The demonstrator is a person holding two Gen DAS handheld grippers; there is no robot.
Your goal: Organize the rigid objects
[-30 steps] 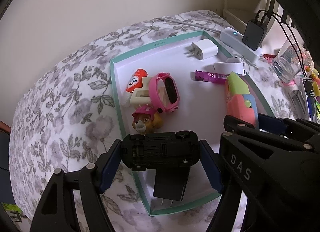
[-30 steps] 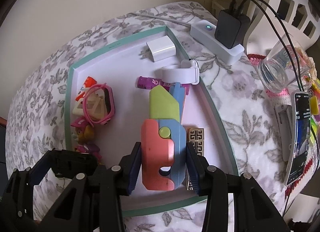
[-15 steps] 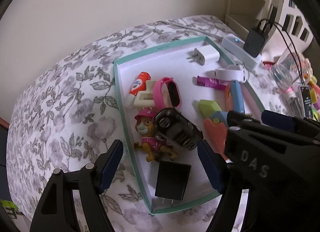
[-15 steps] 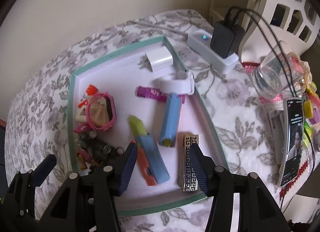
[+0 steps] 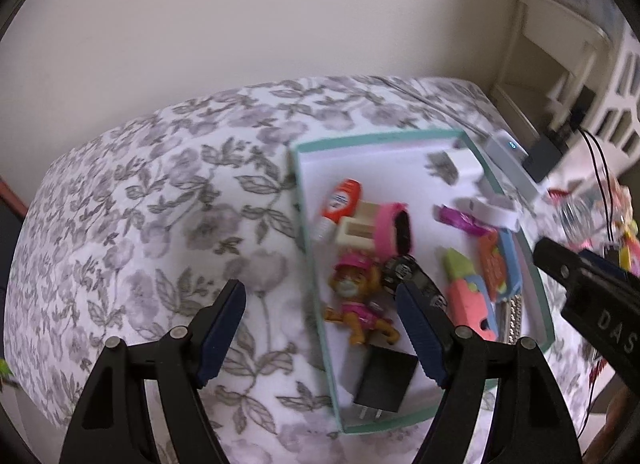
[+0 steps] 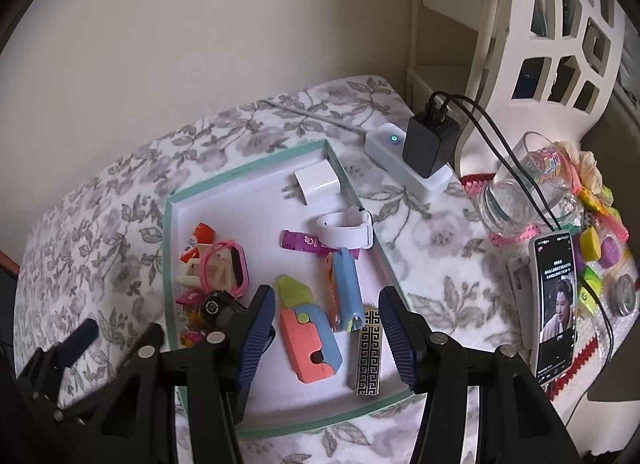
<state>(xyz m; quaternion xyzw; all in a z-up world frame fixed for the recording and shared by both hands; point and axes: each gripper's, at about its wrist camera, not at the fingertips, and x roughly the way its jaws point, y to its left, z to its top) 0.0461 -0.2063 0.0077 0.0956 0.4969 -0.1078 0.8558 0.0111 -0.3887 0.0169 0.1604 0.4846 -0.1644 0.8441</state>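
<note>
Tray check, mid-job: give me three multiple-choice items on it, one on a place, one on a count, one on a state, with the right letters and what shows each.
1. Where does the white watch lie?
A. in the tray, by its right wall
B. on the floral cloth
C. inside the glass jar

2. How many plug adapters lie inside the tray?
A. one
B. two
C. four

3. What does the right hand-held gripper hold?
A. the pink watch
B. the patterned bar
C. nothing

Answers:
1 A: the right wrist view shows it against the right wall, over the purple tube.
2 B: a white adapter at the far end and a black adapter at the near end.
3 C: its jaws stand apart above the pink and blue toy, touching nothing.
</note>
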